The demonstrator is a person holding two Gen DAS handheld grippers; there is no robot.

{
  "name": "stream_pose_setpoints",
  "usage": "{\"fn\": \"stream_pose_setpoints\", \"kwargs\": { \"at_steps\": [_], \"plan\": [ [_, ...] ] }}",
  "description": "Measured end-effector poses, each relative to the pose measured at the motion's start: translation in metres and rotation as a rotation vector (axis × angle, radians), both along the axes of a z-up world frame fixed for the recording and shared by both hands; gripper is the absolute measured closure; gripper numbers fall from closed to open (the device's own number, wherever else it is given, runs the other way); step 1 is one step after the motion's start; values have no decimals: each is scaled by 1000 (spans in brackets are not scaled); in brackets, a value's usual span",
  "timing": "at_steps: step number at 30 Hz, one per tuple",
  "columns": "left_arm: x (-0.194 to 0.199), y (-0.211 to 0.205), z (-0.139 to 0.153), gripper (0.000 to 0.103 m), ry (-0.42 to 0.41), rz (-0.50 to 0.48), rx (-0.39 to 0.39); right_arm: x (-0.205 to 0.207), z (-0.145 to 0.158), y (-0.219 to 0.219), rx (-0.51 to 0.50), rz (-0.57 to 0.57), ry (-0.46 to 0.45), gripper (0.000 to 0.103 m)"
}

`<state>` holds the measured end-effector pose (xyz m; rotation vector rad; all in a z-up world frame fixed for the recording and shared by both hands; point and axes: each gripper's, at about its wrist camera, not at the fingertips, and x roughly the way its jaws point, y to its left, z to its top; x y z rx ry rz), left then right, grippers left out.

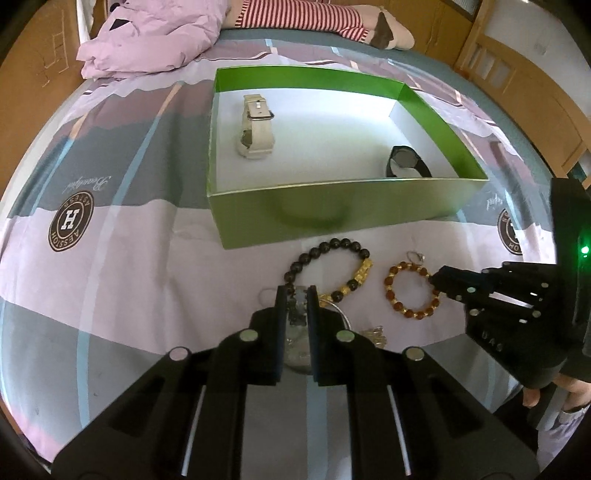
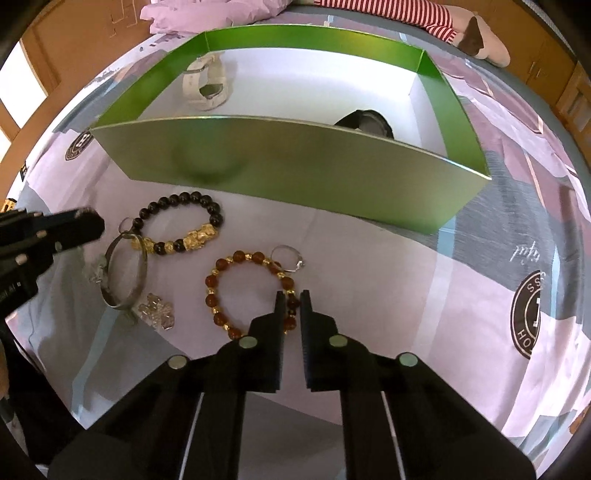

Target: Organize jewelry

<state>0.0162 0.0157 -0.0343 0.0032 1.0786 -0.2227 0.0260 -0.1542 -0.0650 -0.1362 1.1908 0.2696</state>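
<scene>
Both jaws stand closed: left gripper [image 1: 296, 291] pinches the silver bangle [image 2: 125, 273], right gripper [image 2: 292, 295] pinches the amber bracelet [image 2: 221, 273], ready for the green box [image 1: 332, 210] at 12 o'clock.

This is a bedroom in a home. The work surface is a bed spread with a pink-and-grey patterned sheet [image 1: 110, 258], with a crumpled lilac quilt [image 1: 155, 37] and a red-and-white striped plush toy [image 1: 306, 18] at its far end. Light wooden cabinets [image 1: 524, 92] stand alongside.

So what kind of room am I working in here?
Most likely a bedroom: the jewelry lies on a bed sheet, with a rumpled purple quilt and a striped stuffed toy at the far end.
</scene>
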Motion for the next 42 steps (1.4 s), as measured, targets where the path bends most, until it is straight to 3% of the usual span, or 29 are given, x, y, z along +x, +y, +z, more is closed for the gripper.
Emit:
{"fn": "stream_pose_setpoints", "kwargs": {
  "at_steps": [7,13,22,25,28,33,36,37,40,41,42],
  "plan": [
    [12,18,-2,93,24,68,27,-1,11,-10,1,-39,-42,99],
    [21,51,4,93,51,150,-16,1,21,-29,25,-87,-72,100],
    [25,61,1,92,90,174,-50,2,20,-30,77,-88,-49,100],
    [26,60,-4,90,118,163,-66,0,21,-24,152,-50,-40,92],
    [26,57,-6,77,125,158,-65,-6,20,-4,207,30,-23,86],
    [29,53,-13,69,140,153,-51,-17,15,37,246,160,-18,60],
    [34,48,-27,72,174,147,-45,-21,4,58,207,195,1,58],
    [35,47,-31,84,182,145,-41,-21,-1,63,187,199,6,58],
    [37,47,-32,89,178,151,-50,-21,-7,69,167,203,4,59],
    [37,48,-29,98,173,154,-68,-21,-6,68,172,203,3,65],
    [36,50,-26,98,168,154,-85,-20,-4,67,188,208,14,67]
  ]
}}
